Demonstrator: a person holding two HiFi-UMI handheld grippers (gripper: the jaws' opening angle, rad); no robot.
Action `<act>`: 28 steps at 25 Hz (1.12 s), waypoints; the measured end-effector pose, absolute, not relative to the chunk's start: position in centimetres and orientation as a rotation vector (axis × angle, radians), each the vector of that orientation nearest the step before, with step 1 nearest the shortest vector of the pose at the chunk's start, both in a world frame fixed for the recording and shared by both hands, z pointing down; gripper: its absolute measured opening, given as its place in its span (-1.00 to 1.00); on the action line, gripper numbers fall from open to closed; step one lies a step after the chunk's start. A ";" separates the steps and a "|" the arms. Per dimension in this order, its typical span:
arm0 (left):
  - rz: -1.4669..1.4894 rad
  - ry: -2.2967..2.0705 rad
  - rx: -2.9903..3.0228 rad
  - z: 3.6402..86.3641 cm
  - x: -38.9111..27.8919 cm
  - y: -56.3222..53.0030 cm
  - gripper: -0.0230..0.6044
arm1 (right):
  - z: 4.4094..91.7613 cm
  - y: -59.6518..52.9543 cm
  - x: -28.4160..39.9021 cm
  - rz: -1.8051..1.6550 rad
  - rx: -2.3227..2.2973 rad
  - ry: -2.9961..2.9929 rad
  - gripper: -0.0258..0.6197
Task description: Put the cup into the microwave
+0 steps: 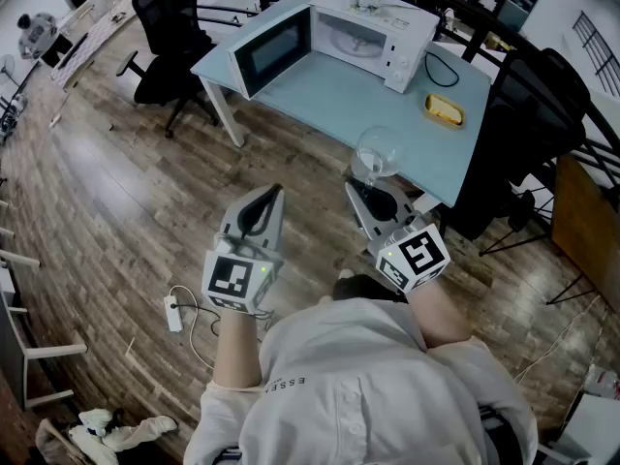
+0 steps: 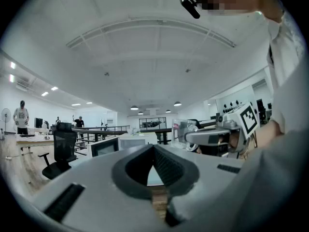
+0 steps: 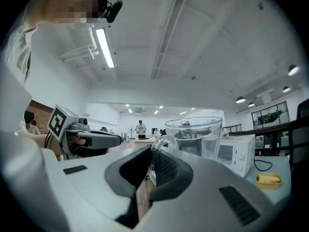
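Our right gripper (image 1: 366, 194), clamped on the handle of the clear glass cup (image 1: 376, 155), faces the open white microwave (image 1: 373, 32) far ahead on the pale blue table (image 1: 339, 100), while our left gripper (image 1: 272, 198) is closed and empty.

Small dark lettering (image 1: 289, 383) reading "ESSE", any further letters not legible, printed on the white shirt (image 1: 378, 386) low in the head view, with no other legible text.

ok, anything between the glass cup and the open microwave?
Head view: only bare blue tabletop between the glass cup, held by the right gripper, and the microwave. The yellow object lies off to the side.
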State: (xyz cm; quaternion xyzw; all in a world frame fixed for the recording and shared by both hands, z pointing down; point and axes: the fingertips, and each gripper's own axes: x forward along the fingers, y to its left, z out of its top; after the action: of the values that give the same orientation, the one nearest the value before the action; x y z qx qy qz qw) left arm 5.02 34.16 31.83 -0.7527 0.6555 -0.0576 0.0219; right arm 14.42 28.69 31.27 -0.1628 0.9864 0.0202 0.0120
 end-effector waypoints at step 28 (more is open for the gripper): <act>-0.192 2.148 -2.270 33.4 -1.2 30.2 -0.93 | 33.6 23.7 8.6 -0.052 -0.370 3.119 -0.87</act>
State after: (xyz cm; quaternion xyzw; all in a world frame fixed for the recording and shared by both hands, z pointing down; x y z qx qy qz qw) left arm -1.18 30.16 33.40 -0.7250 0.6860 -0.0612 0.0052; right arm 8.56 23.70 33.63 -0.1178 0.9929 -0.0166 0.0003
